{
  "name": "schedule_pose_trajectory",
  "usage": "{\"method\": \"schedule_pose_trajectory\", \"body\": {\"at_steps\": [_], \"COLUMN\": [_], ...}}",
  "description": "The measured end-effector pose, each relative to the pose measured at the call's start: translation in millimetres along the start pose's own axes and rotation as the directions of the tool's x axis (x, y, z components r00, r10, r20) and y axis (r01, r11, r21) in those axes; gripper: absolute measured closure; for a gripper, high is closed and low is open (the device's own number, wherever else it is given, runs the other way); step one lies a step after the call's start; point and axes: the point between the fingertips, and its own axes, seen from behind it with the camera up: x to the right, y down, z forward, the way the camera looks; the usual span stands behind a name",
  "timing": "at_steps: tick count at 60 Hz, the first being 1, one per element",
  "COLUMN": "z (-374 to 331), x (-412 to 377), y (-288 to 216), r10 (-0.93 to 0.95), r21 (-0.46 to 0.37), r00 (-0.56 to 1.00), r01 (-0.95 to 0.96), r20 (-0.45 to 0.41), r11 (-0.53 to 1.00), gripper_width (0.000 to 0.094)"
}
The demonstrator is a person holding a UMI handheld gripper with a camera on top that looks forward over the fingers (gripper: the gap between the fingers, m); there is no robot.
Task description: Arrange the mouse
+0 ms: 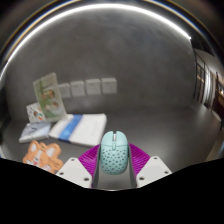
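Observation:
A pale mint mouse with a perforated shell and a grey scroll wheel sits between my fingers, its nose pointing away from me. My gripper is shut on the mouse. The magenta pads press against both of its flanks with no gap showing. The rear of the mouse is hidden behind the gripper body. Beyond it lies the grey tabletop.
To the left of the fingers lie a blue-and-white book, a small card and an orange patterned item. A booklet stands upright further back. White wall sockets line the back wall.

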Motion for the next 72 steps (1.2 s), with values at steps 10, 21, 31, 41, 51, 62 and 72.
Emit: {"method": "schedule_pose_trajectory", "body": {"at_steps": [10, 21, 31, 41, 51, 62, 72], "z": [-30.3, 12.2, 40.3, 56.0, 62.7, 63.4, 57.0], "x": [-179.7, -349.1, -384.5, -373.1, -370.5, -367.7, -352.5], "y": [-48.8, 51.2, 101.4, 120.8, 129.2, 129.2, 131.9], "r10": [0.009, -0.068, -0.159, -0.110, -0.104, -0.080, -0.026], "r21": [0.121, -0.060, -0.137, -0.164, -0.140, -0.125, -0.152], "r00": [0.994, 0.986, 0.980, 0.991, 0.993, 0.995, 0.998], "r01": [-0.023, 0.078, 0.175, 0.121, 0.112, 0.087, 0.035], "r20": [0.109, 0.151, 0.118, 0.074, 0.059, 0.061, 0.062], "r11": [0.992, 0.995, 0.975, 0.979, 0.984, 0.988, 0.988], "gripper_width": [0.0500, 0.0500, 0.0497, 0.0497, 0.0494, 0.0280, 0.0078]}}
